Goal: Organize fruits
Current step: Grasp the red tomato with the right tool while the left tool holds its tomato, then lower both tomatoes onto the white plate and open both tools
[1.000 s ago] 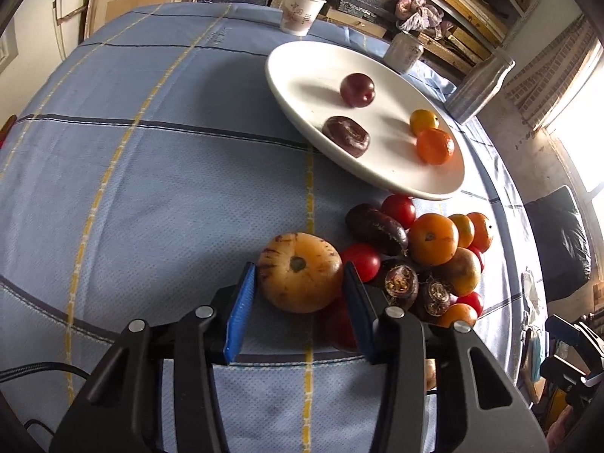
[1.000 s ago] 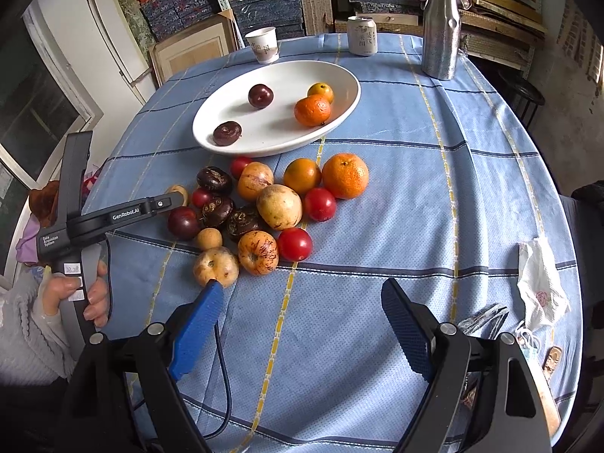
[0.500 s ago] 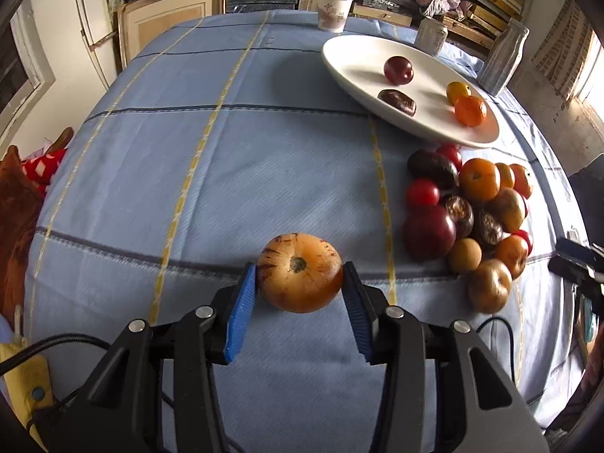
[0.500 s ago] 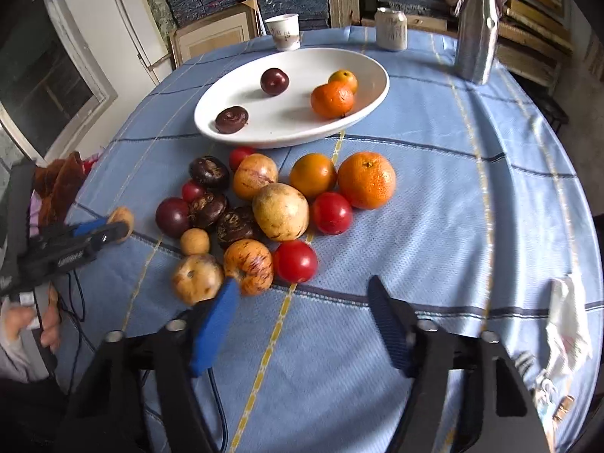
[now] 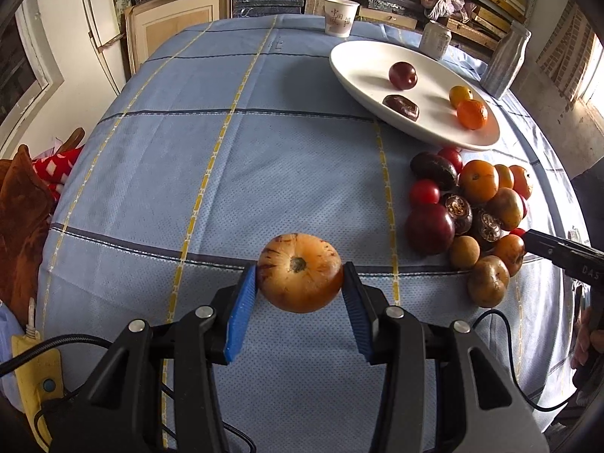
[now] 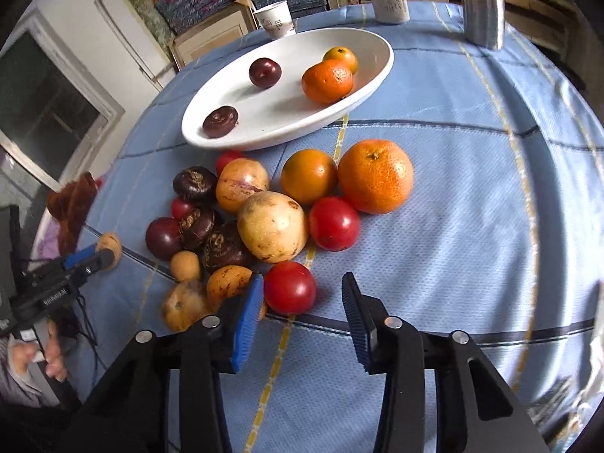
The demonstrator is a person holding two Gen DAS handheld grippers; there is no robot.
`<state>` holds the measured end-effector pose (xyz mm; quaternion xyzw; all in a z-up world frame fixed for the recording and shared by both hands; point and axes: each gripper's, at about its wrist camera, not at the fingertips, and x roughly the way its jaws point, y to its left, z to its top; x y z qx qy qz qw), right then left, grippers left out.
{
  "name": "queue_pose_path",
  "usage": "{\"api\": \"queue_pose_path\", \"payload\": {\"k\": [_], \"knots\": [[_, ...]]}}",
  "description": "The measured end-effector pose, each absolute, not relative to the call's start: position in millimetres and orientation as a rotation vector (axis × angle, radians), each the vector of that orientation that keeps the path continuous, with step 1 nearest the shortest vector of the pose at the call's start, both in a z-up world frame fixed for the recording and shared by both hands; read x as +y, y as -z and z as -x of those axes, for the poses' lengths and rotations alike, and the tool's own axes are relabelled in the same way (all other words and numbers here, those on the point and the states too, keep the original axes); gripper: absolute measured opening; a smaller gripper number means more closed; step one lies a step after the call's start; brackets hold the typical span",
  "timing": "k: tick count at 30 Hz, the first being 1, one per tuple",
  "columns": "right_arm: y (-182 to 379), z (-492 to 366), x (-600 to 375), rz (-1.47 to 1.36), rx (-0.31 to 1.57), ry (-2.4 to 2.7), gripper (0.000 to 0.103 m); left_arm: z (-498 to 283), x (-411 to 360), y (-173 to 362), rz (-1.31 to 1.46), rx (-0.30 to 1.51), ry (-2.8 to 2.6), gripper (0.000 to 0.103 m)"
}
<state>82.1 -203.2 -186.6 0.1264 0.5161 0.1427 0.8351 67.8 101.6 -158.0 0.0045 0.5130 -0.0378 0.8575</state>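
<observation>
Left claw (image 5: 300,288) grips a streaked yellow-orange fruit (image 5: 300,271) lifted clear of the pile for sorting, right claw (image 6: 300,311) closing around a red tomato (image 6: 289,287), pads not yet pressing

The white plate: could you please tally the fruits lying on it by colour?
Dark purple: 2, the plum and the wrinkled fruit
Orange: 2, the tangerine and the smaller yellow-orange fruit
Total: 4 on the plate
</observation>
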Motion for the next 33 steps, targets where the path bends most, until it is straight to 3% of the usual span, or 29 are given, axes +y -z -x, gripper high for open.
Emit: {"api": "queue_pose_path", "payload": {"k": [6,15,21,27,33], "knots": [[198,-83,-215,-0.447,1.112,-0.368,0.030,-69,98,158,-0.012,1.081,0.092,0.045],[192,-73,-212,-0.398,1.090,-0.347,0.029,-69,92,155,-0.016,1.079,0.103,0.045],[151,-71,-219,-0.282,0.987,-0.301,0.029,-87,76,137,-0.011,1.043,0.140,0.045],[100,-117,-226,-0.258,0.873,-0.297,0.029,-145,37,98,-0.005,0.957,0.211,0.045],[103,-166,-201,-0.227,0.883,-0.333,0.029,-193,4,94,-0.050,0.931,0.251,0.045]]}}
